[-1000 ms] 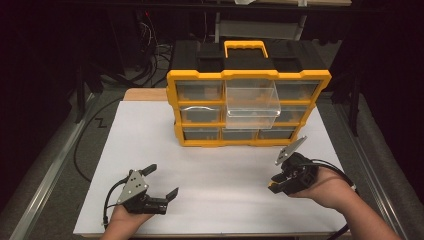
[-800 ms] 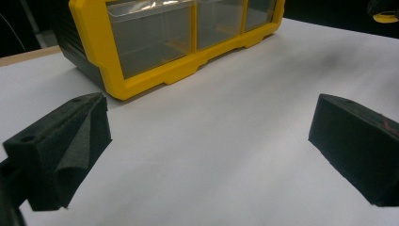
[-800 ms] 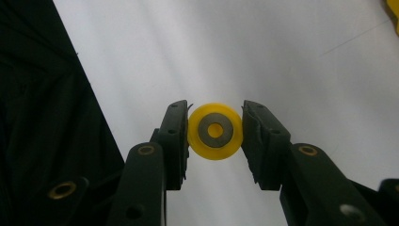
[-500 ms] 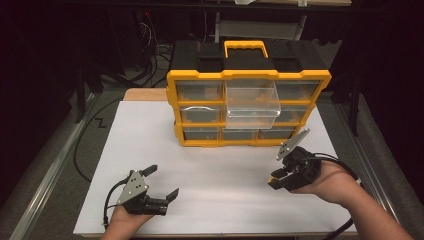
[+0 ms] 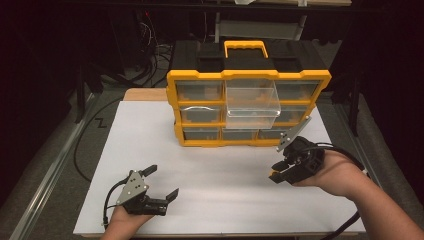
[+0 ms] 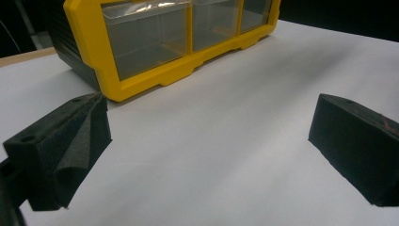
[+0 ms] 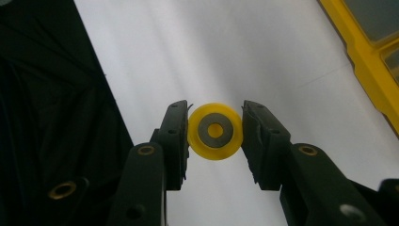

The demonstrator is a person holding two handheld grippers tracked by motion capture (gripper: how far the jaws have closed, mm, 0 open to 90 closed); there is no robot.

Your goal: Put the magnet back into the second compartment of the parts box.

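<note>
Two grippers on show, and the right gripper has the prize: its jaws are pinched in from either side on a small yellow wheel with a grey hub, the disc sitting squarely between the two black pads, its flat face turned toward the camera and the white mat lying beyond it. Off past the jaw on the right side of that view runs the yellow edge of the drawer organizer. From the high view the right gripper hangs above the mat just in front of the organizer, whose upper middle clear drawer stands pulled out. Over to the left gripper: jaws spread wide, nothing between the pads, only bare white mat in the gap, with the organizer's bottom row ahead of the jaw on the left. From above the left gripper sits low near the front edge of the mat, well apart from the other
</note>
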